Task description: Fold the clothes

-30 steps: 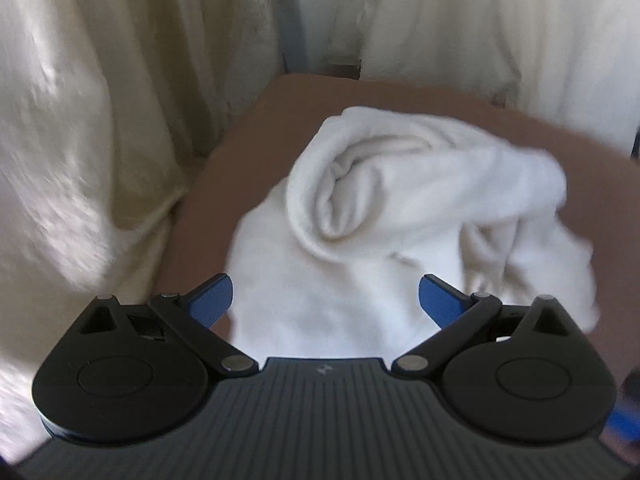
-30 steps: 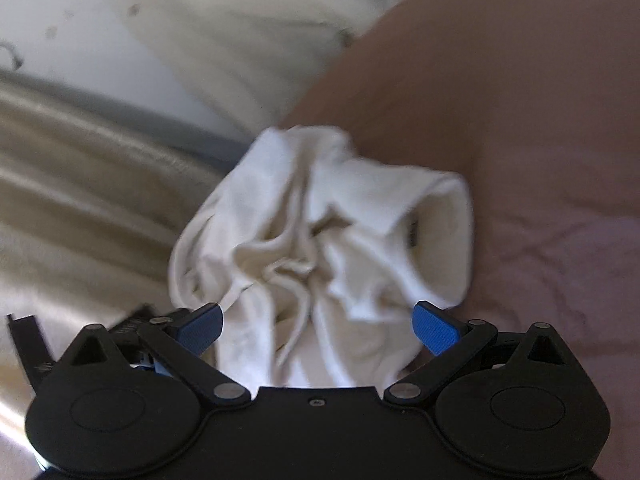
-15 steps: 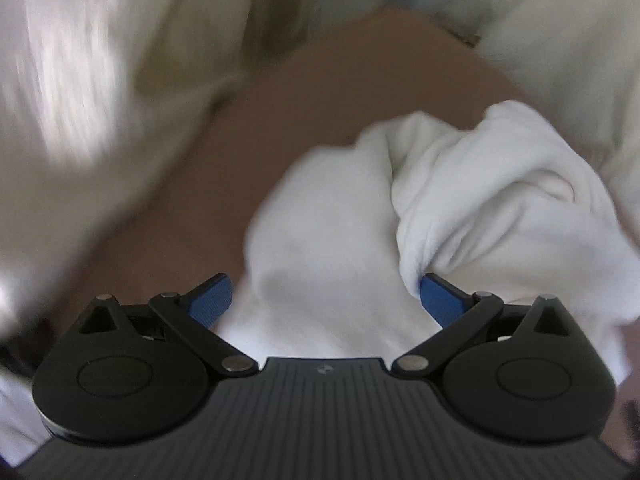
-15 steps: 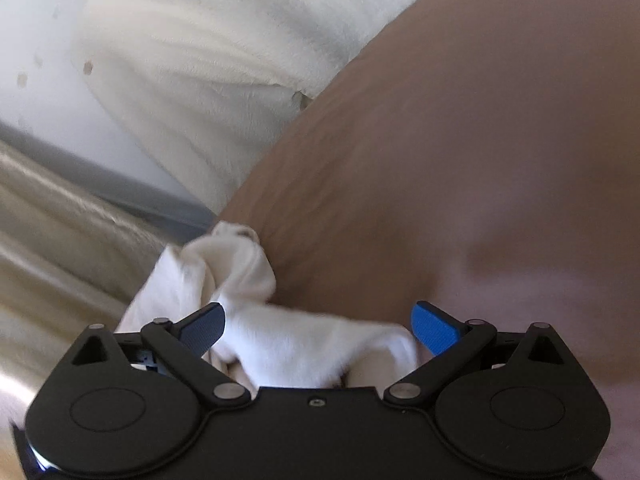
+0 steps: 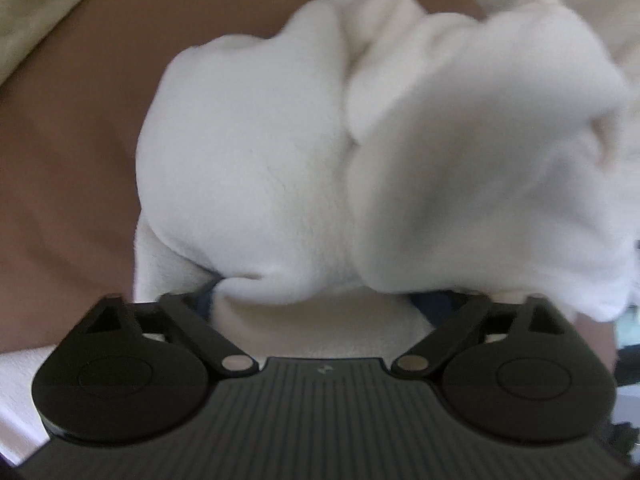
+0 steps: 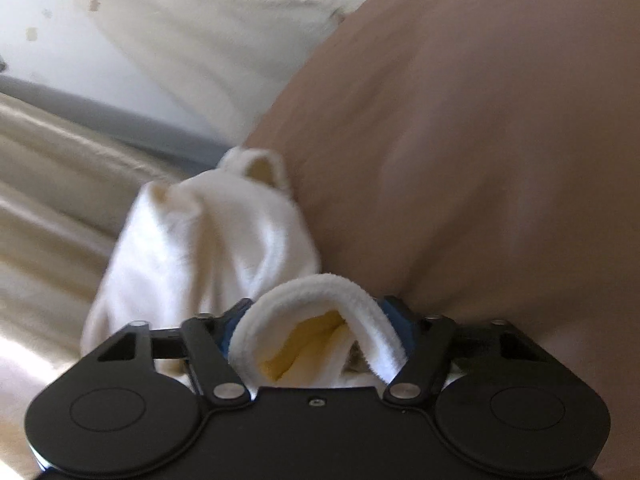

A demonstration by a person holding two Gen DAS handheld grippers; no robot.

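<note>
Garment, white and fleecy, is bunched in a loose heap on the brown surface, near its far edge where pale drapes hang behind. It is not flat anywhere; thick rolls and folds overlap, and the right-hand lobe is blurred. In the right wrist view the same garment trails off to the left of the claw, and a pale yellow lining shows inside a looped hem.

Left gripper is pushed in under the near edge of the heap. Its blue pads are almost wholly buried in cloth and look wide apart, with fabric lying between them. Whether they press the cloth I cannot tell.

Right gripper has its blue fingers drawn in against a thick rolled hem that arches up between them. Judged clamped on that hem.

Step in hand, as I read it: picking the crumpled piece up by two edge points so it can be opened out. No fold has been made yet, so the task is at an early stage.

Next move calls for a firm hold on the left side, then drawing the two claws apart to put the cloth in tension and spreading it flat on the brown surface. Risk: the left side takes several layers at once and the bundle stays knotted.
</note>
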